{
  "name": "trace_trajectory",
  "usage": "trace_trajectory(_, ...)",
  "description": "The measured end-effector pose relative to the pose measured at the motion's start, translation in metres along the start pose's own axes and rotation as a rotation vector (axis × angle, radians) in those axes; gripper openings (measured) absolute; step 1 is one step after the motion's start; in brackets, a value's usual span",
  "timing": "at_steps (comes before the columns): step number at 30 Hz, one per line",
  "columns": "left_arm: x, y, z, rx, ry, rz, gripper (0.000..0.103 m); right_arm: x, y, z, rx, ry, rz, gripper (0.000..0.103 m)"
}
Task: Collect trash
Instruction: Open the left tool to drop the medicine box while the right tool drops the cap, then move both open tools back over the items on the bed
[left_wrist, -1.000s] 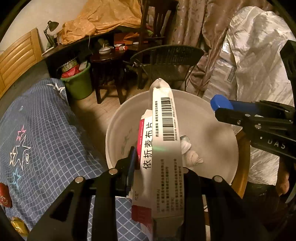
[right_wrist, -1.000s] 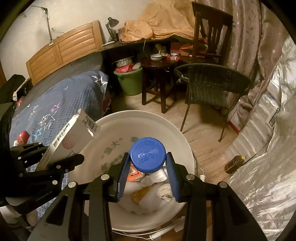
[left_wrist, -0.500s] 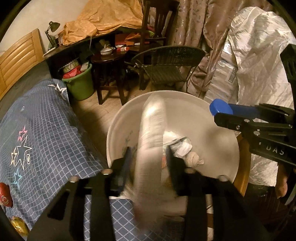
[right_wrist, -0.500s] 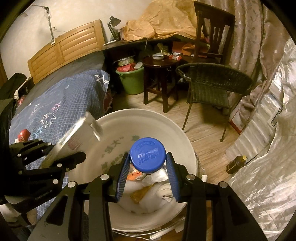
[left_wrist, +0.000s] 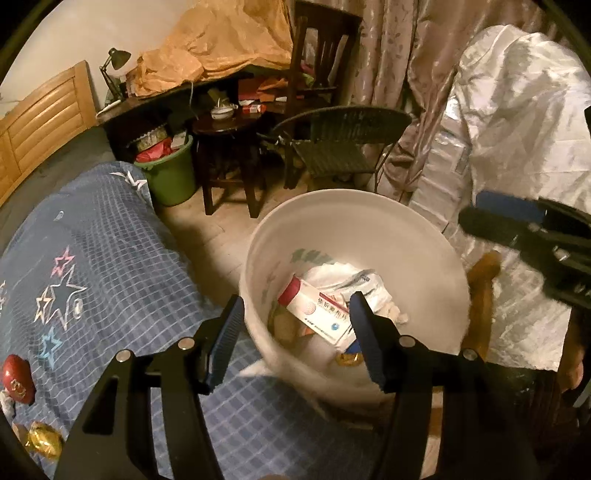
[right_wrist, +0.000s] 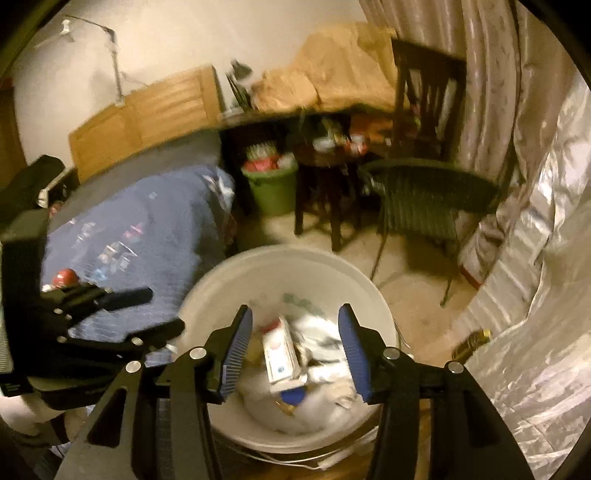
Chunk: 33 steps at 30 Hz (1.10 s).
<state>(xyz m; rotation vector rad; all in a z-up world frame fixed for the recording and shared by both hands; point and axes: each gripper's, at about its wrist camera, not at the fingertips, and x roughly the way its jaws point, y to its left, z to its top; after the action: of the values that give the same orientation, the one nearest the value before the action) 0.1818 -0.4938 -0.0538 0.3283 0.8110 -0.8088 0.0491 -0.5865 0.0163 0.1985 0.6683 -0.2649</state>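
Observation:
A white bucket (left_wrist: 424, 236) stands beside the bed; it also shows in the right wrist view (right_wrist: 236, 269). A white and red medicine box (left_wrist: 317, 314) lies inside it on crumpled white paper, and shows in the right wrist view (right_wrist: 280, 354). A blue-capped item (right_wrist: 293, 397) lies in the bucket just below the box. My left gripper (left_wrist: 297, 338) is open and empty above the bucket's near rim. My right gripper (right_wrist: 293, 352) is open and empty over the bucket.
A bed with a blue checked star quilt (left_wrist: 85, 280) lies left, with a red ball (left_wrist: 18, 376) and a gold wrapper (left_wrist: 44, 441) on it. A green bin (left_wrist: 170, 177), dark stool (left_wrist: 229, 155) and wicker chair (left_wrist: 340, 144) stand behind. A silver cover (left_wrist: 517, 122) hangs right.
My left gripper opened and the medicine box fell into the bucket. My right gripper opened and let go of the blue-capped item, which now lies in the bucket.

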Motion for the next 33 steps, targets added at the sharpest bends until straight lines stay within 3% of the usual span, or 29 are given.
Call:
trace_trajectory(4, -0.050, 0.018, -0.035, 0.021, -0.056, -0.003, 0.066, -0.044, 0.047, -0.019, -0.037, -0.117, 0.096, 0.068)
trace_trajectory(7, -0.089, 0.050, -0.075, -0.004, -0.077, 0.025, 0.067, -0.060, 0.087, -0.045, -0.061, -0.139, 0.185, 0.071)
trace_trajectory(13, -0.154, 0.147, -0.163, -0.175, -0.064, 0.166, 0.068, -0.050, 0.166, -0.097, -0.072, -0.061, 0.349, 0.073)
trace_trajectory(18, -0.193, 0.253, -0.243, -0.437, -0.023, 0.323, 0.068, -0.031, 0.228, -0.137, -0.096, 0.043, 0.439, 0.073)
trace_trajectory(21, -0.211, 0.294, -0.282, -0.568, -0.023, 0.362, 0.068, -0.027, 0.258, -0.154, -0.131, 0.079, 0.463, 0.073)
trace_trajectory(26, -0.227, 0.321, -0.309, -0.649, -0.032, 0.383, 0.068, -0.019, 0.294, -0.173, -0.182, 0.137, 0.487, 0.073)
trace_trajectory(33, -0.226, 0.331, -0.323, -0.676, -0.030, 0.360, 0.068, -0.009, 0.304, -0.185, -0.206, 0.167, 0.485, 0.073)
